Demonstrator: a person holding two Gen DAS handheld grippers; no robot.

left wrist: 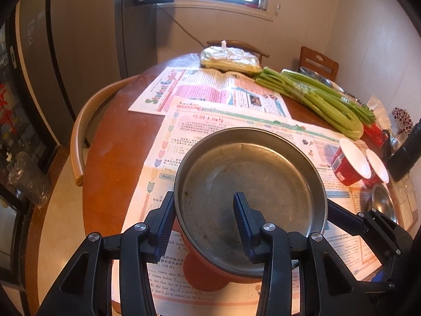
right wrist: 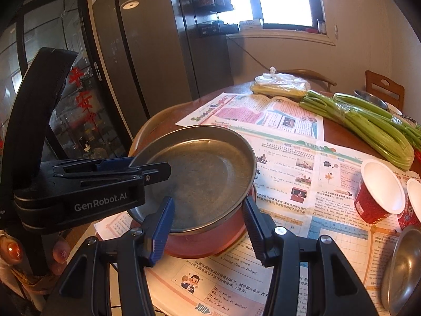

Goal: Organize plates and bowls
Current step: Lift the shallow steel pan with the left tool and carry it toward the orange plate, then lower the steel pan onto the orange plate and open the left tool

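Round wooden table (left wrist: 110, 158), newspaper (left wrist: 205, 121) spread across, fridge behind. Centre stage: steel plate (left wrist: 252, 173), tilted, sitting over a red bowl (left wrist: 202, 273) that peeks out at its 6 o'clock edge. Hard to say whether resting on the bowl or held just above.

Left gripper (left wrist: 204, 197) astride the plate's 9 o'clock rim, jaws narrowly parted: one finger (left wrist: 165, 226) against the outside wall, the other over the plate floor. Cannot tell whether the pads actually bite.

Right gripper (right wrist: 206, 200) astride the rim on the opposite side, also narrowly parted, one finger inside and one outside. Grip likewise unclear.

Neighbours at 3 o'clock of the plate: two red cups (left wrist: 352, 163) on their sides, then a small steel bowl (right wrist: 405, 263) at 4 o'clock. Celery (left wrist: 323, 100) well off at 1 o'clock.

Now the risks, as a judgement:
- Plate wider than the bowl beneath, so letting go off-centre could leave it rocking or sliding off.
- Smooth steel and a slanted wall invite a slip if one side gives before the other.
- Uneven lowering could tip the bowl or drag the paper.
- Wide swing rightward could knock the cups.
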